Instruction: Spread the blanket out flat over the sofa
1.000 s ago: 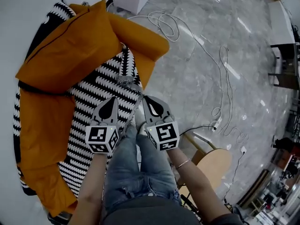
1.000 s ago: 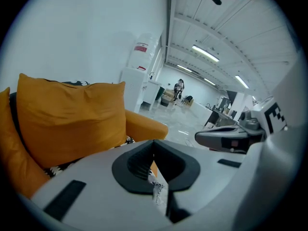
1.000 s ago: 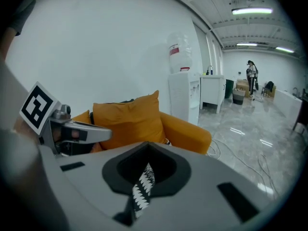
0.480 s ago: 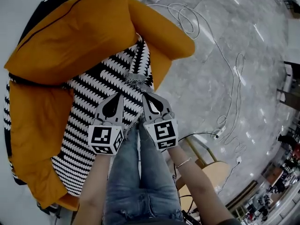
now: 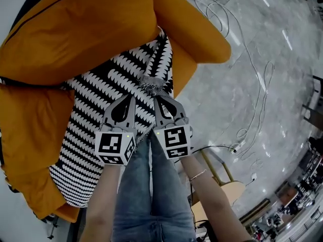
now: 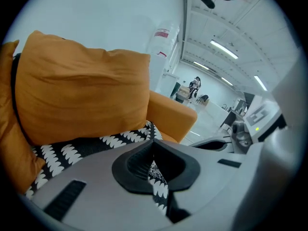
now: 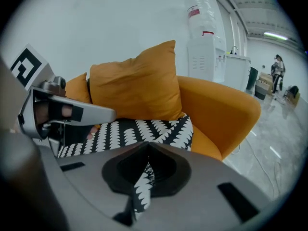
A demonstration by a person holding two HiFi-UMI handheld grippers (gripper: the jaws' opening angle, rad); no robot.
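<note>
A black-and-white patterned blanket (image 5: 101,120) lies over the seat of an orange sofa (image 5: 35,130), below a big orange cushion (image 5: 75,29). My left gripper (image 5: 132,97) is shut on the blanket's near edge, and cloth (image 6: 155,174) shows pinched between its jaws. Close beside it, my right gripper (image 5: 157,98) is shut on the same edge; a strip of blanket (image 7: 143,184) hangs from its jaws. The fringed corner (image 5: 150,84) bunches just ahead of both grippers. The sofa arm (image 7: 219,114) rises to the right of the blanket (image 7: 134,131).
White cables (image 5: 252,100) trail over the grey marble floor (image 5: 242,44) to the sofa's right. A round wooden stool (image 5: 227,195) stands behind my right arm. My legs in jeans (image 5: 146,200) are right against the sofa front. A water dispenser (image 7: 204,42) stands behind the sofa.
The view has closed in on the sofa, which now fills the upper left. Both grippers stay shut on the blanket edge, side by side, with the fringe carried slightly forward.
</note>
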